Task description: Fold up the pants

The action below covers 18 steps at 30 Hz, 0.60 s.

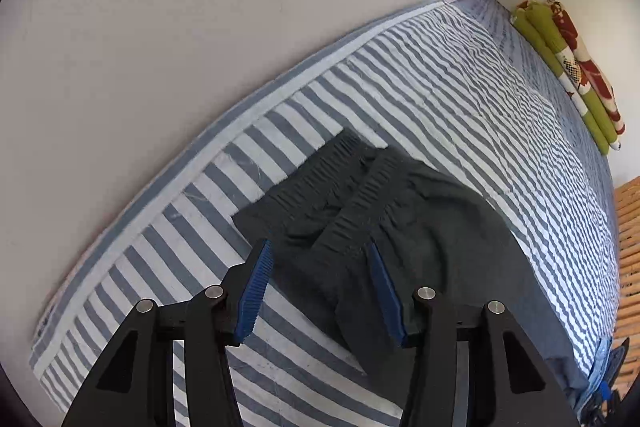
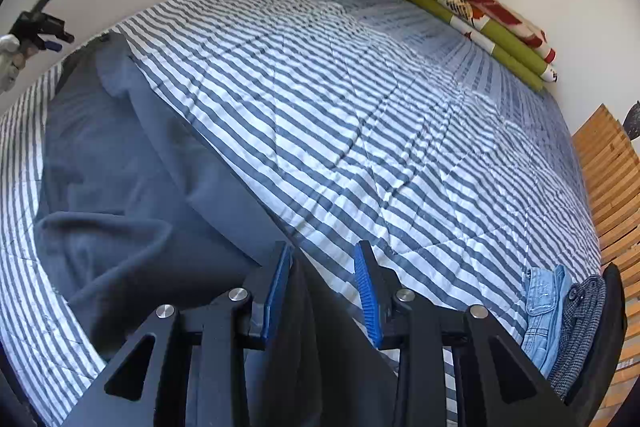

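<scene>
Two grippers are over the dark pants (image 1: pixel 384 211), which lie on the striped bedcover (image 1: pixel 460 95) near the edge of the bed that runs along the white wall (image 1: pixel 160 27).

I begin at the left. My left gripper (image 1: pixel 320 287) points down at the waistband end of the pants. Its blue pads (image 1: pixel 254 291) stand wide apart, with cloth under them but not pressed by them; it holds nothing. The elastic waistband (image 1: pixel 360 187) lies doubled, so I judge that one fold along the length is already made.

My right gripper (image 2: pixel 322 291) is at the other end of the pants, over the leg part. It is narrower but also apart, with a dark fold of cloth between the pads, and I do not see them pressing it.

I judge that the step in hand is letting go after a fold. The next move calls for taking both layers of one end and carrying them toward the waistband, without dragging the bedcover. The folded green blanket (image 2: pixel 476 15) is well apart from the pants.
</scene>
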Motion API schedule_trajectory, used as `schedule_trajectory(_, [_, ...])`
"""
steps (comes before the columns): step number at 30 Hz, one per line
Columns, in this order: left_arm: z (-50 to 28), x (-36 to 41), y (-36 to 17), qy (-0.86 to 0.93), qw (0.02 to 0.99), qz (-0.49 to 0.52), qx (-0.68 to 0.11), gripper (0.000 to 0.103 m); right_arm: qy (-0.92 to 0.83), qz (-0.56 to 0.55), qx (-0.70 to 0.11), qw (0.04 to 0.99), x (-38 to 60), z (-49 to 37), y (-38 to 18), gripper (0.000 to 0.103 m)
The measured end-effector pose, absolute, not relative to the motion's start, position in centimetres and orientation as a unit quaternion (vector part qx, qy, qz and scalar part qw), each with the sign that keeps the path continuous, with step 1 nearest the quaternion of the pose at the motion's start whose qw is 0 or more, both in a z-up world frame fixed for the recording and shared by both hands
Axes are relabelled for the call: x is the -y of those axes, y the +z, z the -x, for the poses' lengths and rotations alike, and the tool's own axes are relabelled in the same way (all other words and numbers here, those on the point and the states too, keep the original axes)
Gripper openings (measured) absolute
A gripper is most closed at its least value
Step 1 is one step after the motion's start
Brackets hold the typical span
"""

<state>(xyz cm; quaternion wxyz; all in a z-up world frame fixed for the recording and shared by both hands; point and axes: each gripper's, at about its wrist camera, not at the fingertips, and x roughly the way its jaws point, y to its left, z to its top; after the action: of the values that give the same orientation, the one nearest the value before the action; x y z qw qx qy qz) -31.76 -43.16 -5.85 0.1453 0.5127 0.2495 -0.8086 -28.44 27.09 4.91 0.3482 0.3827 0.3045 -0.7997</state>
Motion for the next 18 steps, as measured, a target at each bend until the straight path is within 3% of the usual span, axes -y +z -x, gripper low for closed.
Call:
schedule_trajectory(6, [32.5, 42.4, -8.6, -0.797, 0.151, -0.522, -0.263, 0.053, -0.781, -0.375, -0.292, 0.405, -26.0, 22.5, 7.2, 0.032])
schedule_trajectory(8, [32.7, 42.0, -8.8, -0.801, 0.157, -0.52, -0.253, 0.035, -0.76, -0.388, -0.292, 0.432, -25.4, 20.5, 6.5, 0.033])
schedule_trajectory(10, [32.8, 41.7, -8.5, -0.804, 0.161, -0.517, -0.245, 0.025, -0.736, -0.392, -0.312, 0.455, -24.4, 18.3, 5.2, 0.034])
schedule_trajectory(16, [32.0, 42.3, -6.8, -0.812, 0.17, -0.505, -0.238, 0.028, -0.701, -0.345, -0.409, 0.471, -20.9, 14.1, 1.2, 0.034])
schedule_trajectory(18, [32.5, 42.3, -7.0, -0.812, 0.166, -0.507, -0.238, 0.025, -0.694, -0.338, -0.425, 0.472, -19.9, 14.1, 0.2, 0.034])
